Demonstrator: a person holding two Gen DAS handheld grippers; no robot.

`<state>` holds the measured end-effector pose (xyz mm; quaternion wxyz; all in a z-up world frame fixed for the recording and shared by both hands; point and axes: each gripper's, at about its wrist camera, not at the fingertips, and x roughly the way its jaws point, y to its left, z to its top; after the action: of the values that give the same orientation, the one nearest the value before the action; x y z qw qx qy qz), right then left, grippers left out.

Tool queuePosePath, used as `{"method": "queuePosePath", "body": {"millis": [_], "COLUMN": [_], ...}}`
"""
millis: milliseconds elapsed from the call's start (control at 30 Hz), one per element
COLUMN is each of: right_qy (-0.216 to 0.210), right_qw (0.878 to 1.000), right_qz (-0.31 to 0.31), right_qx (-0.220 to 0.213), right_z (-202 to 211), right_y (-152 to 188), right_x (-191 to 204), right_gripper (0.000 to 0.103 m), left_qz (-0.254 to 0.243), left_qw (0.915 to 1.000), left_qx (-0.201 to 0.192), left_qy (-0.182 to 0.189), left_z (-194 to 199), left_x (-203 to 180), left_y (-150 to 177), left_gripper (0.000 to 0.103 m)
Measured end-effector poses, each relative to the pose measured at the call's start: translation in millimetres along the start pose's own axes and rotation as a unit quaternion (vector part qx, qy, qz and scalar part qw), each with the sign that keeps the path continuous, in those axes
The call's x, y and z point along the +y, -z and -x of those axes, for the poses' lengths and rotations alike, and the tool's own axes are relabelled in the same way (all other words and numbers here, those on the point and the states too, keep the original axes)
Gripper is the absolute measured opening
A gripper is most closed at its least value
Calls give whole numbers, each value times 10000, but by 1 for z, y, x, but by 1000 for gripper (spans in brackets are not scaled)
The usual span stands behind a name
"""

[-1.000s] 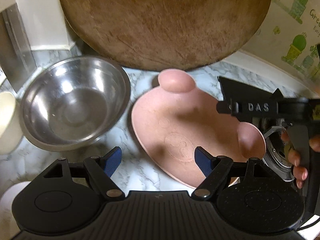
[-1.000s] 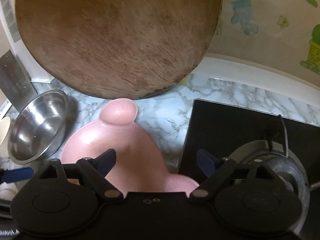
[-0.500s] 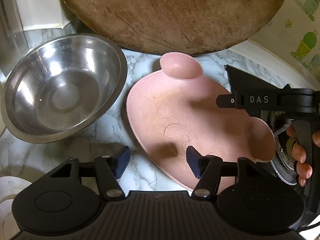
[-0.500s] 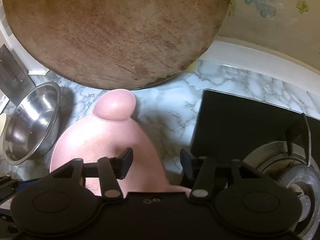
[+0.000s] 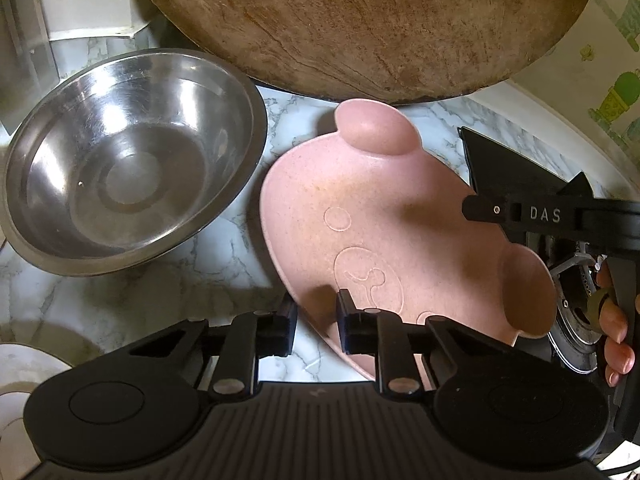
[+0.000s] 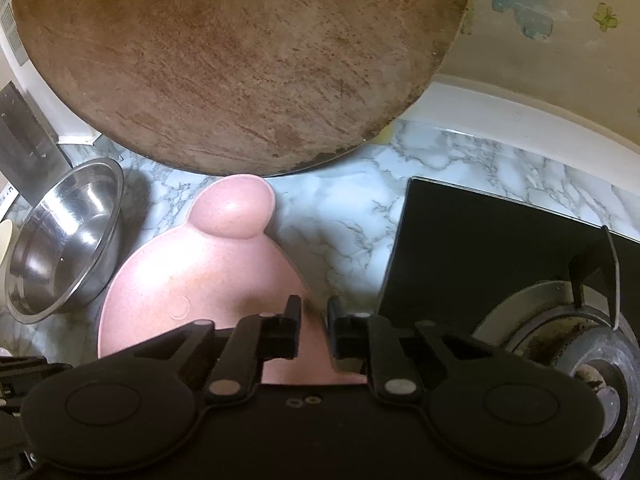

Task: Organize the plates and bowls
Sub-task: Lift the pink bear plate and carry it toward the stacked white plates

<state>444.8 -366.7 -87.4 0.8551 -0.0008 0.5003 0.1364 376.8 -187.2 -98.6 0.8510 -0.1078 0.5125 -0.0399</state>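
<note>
A pink pig-shaped plate (image 5: 380, 216) with two ear lobes lies on the marble counter; it also shows in the right wrist view (image 6: 200, 280). My left gripper (image 5: 316, 326) is shut on the plate's near-left rim. My right gripper (image 6: 314, 332) is shut on the plate's right rim; its body shows in the left wrist view (image 5: 560, 216). A steel bowl (image 5: 128, 160) stands left of the plate, empty; it also shows in the right wrist view (image 6: 60, 240).
A large round wooden board (image 5: 368, 20) leans against the wall behind the plate. A black gas stove (image 6: 500, 248) with a burner (image 6: 592, 360) is to the right. A white dish (image 5: 24, 376) sits at the near left.
Both grippers have closed from wide open onto the pink plate's rim. The left gripper moved forward, closer to the bowl and plate.
</note>
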Motion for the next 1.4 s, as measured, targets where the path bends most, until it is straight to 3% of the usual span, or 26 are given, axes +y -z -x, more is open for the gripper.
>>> {"method": "queuePosePath", "body": {"millis": [767,1400], "right_qy": [3,-209], "right_qw": [9986,9955], "right_qz": [-368,-325], "right_qx": [-369,-867], "right_z": [63,137], "right_y": [38,81], "right_x": [9,85], "right_gripper": [11,11], "left_qz": [-439,-434], "left_qw": [9980,9953], "left_qx": [-409,-821], "left_qy": [203,263], "left_z": [64,152], "left_x": [0,60], "left_y": [23,69], "left_gripper": [19,19]}}
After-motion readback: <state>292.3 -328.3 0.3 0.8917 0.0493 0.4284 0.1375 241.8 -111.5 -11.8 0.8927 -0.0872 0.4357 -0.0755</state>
